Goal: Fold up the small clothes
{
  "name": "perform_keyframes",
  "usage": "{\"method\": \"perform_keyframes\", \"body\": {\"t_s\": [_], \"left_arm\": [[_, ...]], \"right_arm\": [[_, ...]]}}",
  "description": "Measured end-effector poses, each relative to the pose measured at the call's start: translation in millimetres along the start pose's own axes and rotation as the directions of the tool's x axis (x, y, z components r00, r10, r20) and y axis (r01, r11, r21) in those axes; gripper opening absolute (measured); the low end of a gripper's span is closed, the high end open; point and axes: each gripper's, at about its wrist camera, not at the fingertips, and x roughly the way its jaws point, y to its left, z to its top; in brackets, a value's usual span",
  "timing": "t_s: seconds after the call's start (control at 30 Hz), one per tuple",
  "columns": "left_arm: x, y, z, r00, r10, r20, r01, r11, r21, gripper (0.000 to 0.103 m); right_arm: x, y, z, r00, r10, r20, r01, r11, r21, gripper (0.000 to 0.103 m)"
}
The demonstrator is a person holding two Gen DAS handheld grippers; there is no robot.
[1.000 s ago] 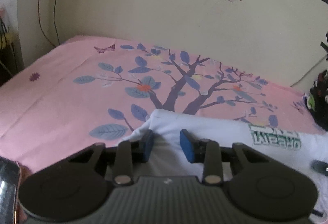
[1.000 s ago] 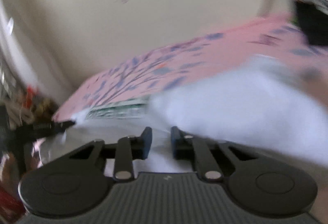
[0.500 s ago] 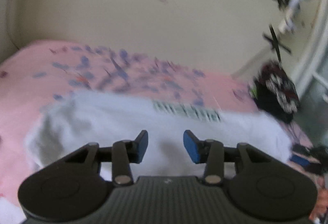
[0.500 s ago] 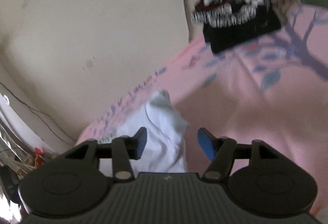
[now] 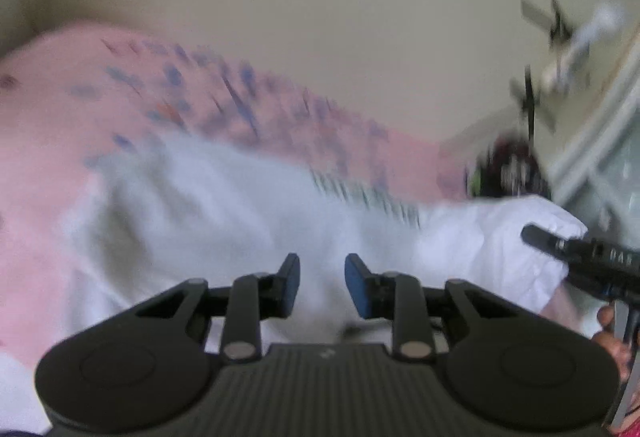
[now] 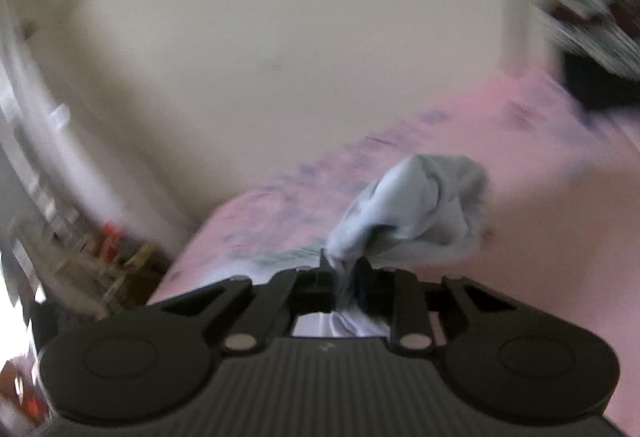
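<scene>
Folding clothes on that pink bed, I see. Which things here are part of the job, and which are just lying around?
Part of the job:
- white T-shirt, spread on the pink bedsheet
- right gripper, pinching a bunch of that shirt
- left gripper, jaws apart over it

Lying about:
- dark patterned garment at the bed's far corner
- clutter beside the bed

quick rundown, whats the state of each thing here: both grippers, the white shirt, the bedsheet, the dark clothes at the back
left gripper: jaws have just been closing, a gap remains, over the shirt, gripping nothing
right gripper: jaws have just been closing, clamped on a bunch of the shirt
white shirt: crumpled on the bed, one end lifted
pink bedsheet: spread flat under the shirt
dark clothes: heaped, too blurred to tell more
</scene>
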Motion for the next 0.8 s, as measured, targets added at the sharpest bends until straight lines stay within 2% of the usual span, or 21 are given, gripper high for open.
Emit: {"method": "perform_keyframes", "body": {"t_s": [0.1, 0.2, 0.27, 0.33, 0.4, 0.43, 0.47, 0.5, 0.53, 0.57, 0.6, 0.67, 0.73, 0.8], "left_arm": [[-47, 27, 12, 0.991, 0.032, 0.133, -0.023, 0.997, -0.069, 0.032], [-80, 52, 16, 0.973, 0.097, 0.211, -0.072, 0.990, -0.125, 0.039], [-93, 65, 15, 0.963, 0.142, 0.230, -0.108, 0.982, -0.152, 0.043], [-97, 76, 12, 0.960, 0.168, 0.225, -0.128, 0.975, -0.180, 0.047], [-96, 84, 9, 0.960, 0.183, 0.212, -0.140, 0.970, -0.201, 0.049], [-94, 86, 8, 0.961, 0.187, 0.203, -0.145, 0.967, -0.208, 0.049], [-90, 88, 7, 0.963, 0.187, 0.194, -0.144, 0.966, -0.214, 0.049], [-87, 89, 7, 0.966, 0.182, 0.186, -0.140, 0.966, -0.217, 0.049], [-84, 89, 8, 0.968, 0.173, 0.181, -0.133, 0.968, -0.213, 0.050], [-81, 88, 9, 0.970, 0.166, 0.179, -0.129, 0.970, -0.205, 0.050], [-79, 86, 9, 0.971, 0.159, 0.178, -0.123, 0.973, -0.195, 0.051], [-75, 82, 11, 0.974, 0.141, 0.179, -0.110, 0.978, -0.177, 0.052], [-67, 78, 13, 0.975, 0.137, 0.177, -0.109, 0.981, -0.163, 0.052], [-52, 75, 18, 0.978, 0.139, 0.158, -0.113, 0.981, -0.159, 0.052]], "right_arm": [[41, 56, 9, 0.994, 0.080, -0.079, -0.091, 0.986, -0.138, 0.019], [98, 106, -4, 0.974, 0.126, -0.189, -0.170, 0.956, -0.238, 0.019], [137, 130, -22, 0.952, 0.139, -0.272, -0.216, 0.937, -0.276, 0.019], [174, 148, -45, 0.921, 0.144, -0.363, -0.258, 0.921, -0.291, 0.018], [203, 162, -75, 0.892, 0.102, -0.441, -0.272, 0.900, -0.342, 0.018], [215, 162, -85, 0.890, 0.078, -0.450, -0.260, 0.896, -0.360, 0.018], [213, 161, -89, 0.907, 0.103, -0.408, -0.269, 0.887, -0.375, 0.019], [212, 161, -89, 0.905, 0.100, -0.413, -0.271, 0.884, -0.380, 0.020], [209, 158, -86, 0.899, 0.108, -0.424, -0.280, 0.887, -0.367, 0.025], [201, 155, -81, 0.884, 0.140, -0.447, -0.312, 0.887, -0.340, 0.042], [189, 152, -77, 0.877, 0.173, -0.449, -0.340, 0.883, -0.323, 0.049], [164, 150, -65, 0.878, 0.227, -0.421, -0.382, 0.864, -0.329, 0.050], [136, 143, -48, 0.906, 0.250, -0.342, -0.371, 0.859, -0.353, 0.049], [126, 135, -27, 0.941, 0.223, -0.255, -0.307, 0.879, -0.365, 0.046]]}}
